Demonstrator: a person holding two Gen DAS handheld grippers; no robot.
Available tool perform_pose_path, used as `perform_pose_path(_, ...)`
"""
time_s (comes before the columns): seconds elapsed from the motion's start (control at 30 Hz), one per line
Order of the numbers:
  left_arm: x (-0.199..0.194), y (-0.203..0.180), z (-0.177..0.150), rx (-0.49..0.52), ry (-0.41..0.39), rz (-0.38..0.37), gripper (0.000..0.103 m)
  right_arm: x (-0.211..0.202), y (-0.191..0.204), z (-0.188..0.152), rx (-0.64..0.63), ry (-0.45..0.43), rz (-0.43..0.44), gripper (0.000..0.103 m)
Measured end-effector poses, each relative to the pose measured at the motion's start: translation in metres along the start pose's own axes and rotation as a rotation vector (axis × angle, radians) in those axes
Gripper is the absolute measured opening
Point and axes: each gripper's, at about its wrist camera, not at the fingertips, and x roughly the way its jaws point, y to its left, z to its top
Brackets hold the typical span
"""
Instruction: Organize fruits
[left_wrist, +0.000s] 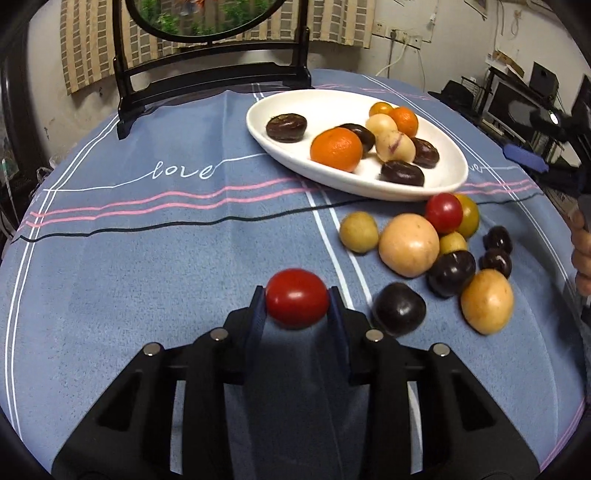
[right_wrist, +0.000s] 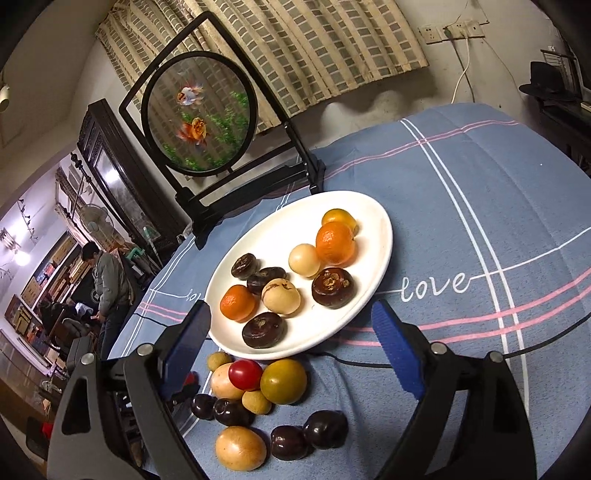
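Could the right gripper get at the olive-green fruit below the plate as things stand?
Probably yes: the right gripper is open and empty, and the olive-green fruit lies just ahead, though a red tomato touches its side.

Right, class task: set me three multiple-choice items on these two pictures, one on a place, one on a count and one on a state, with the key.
1. Where does the loose fruit pile lie?
A on the white plate
B on the blue cloth, just off the plate's near rim
C under the goldfish screen

2. How many dark brown fruits lie on the plate?
A two
B four
C seven

3. What state is the left tool in?
A open and empty
B shut on an orange
C shut on a red tomato

Key:
B, the pile rests on cloth beside the rim.
B, both views show four.
C, it clamps the tomato from both sides.
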Motion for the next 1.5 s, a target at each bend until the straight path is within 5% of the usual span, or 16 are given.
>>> perform_pose_path(0.3, 0.0, 0.001, 0.001, 0.001, -0.001, -0.012, 0.034, -0.008, 0.0, -0.033, -0.089, 0.116, -0.07, 0.088)
perform_pose_path(0.5, 0.0, -0.001, 0.001, 0.013, 0.001, -0.006, 0.034, -0.005, 0.001, -0.067, -0.217, 0.192, -0.175, 0.054)
perform_pose_path(0.6, 0.0, -0.002, 0.001, 0.016, 0.001, -0.003, 0.034, 0.0, 0.017, -0.077, -0.328, 0.19, -0.207, 0.045)
perform_pose_path(1.07, 0.0, -0.005, 0.0, 0.026, 0.003, 0.006, 0.037, 0.017, 0.007, -0.063, -0.262, 0.219, -0.137, 0.037)
perform_pose_path(1.23, 0.0, -0.007, 0.0, 0.029, 0.004, 0.002, 0.039, 0.007, 0.024, -0.074, -0.411, 0.214, -0.191, 0.029)
perform_pose_path(1.5, 0.0, -0.009, 0.0, 0.036, 0.0, -0.018, 0.045, 0.011, 0.02, -0.07, -0.39, 0.212, -0.178, 0.028)
